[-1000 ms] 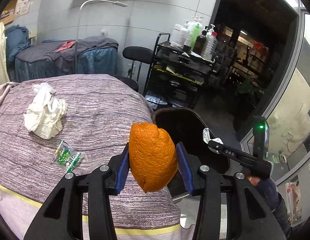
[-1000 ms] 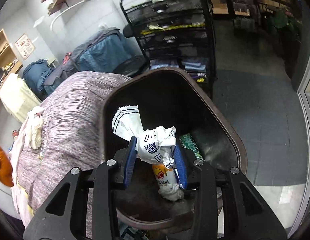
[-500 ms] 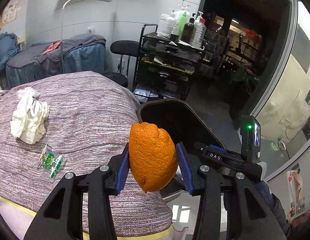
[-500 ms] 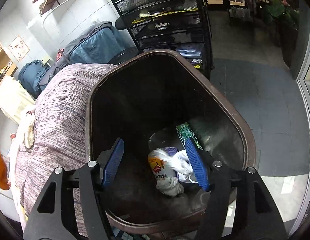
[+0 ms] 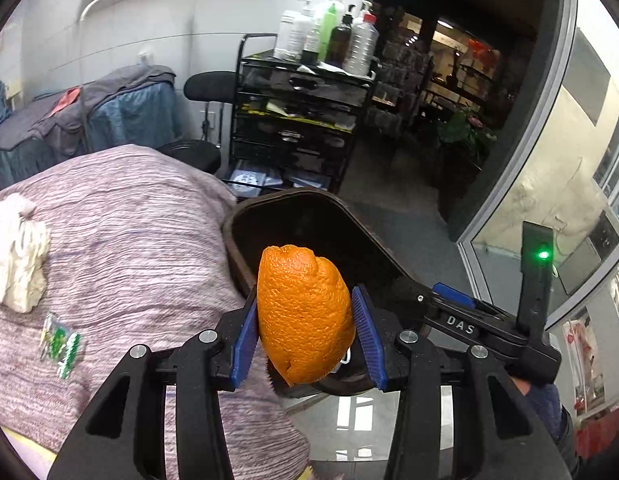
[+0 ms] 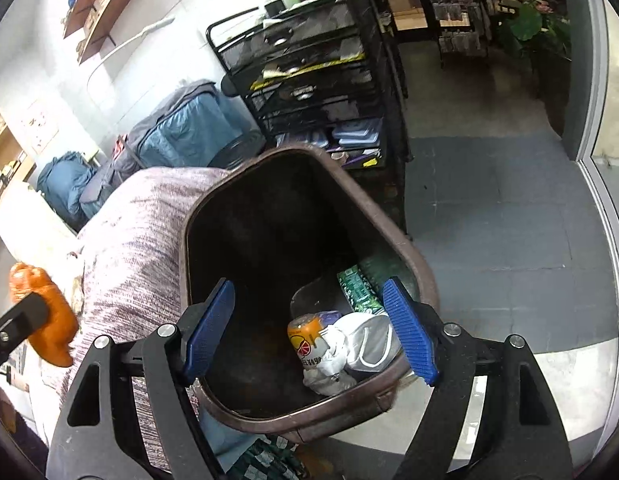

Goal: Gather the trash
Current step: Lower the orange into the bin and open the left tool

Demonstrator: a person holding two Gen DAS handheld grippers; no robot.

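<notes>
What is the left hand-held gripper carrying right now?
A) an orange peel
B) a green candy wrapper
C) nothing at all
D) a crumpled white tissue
A: the left hand-held gripper is shut on the orange peel, while the tissue and wrapper lie on the blanket.

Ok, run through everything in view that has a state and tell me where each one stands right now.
Left gripper: shut on the orange peel, held above the bin's near edge.
Right gripper: open, empty, over the bin.
Trash bin: open top, partly filled with wrappers and a can.
Crumpled tissue: lying on the striped cover, not collected.
Green wrapper: lying on the cover, not collected.
</notes>
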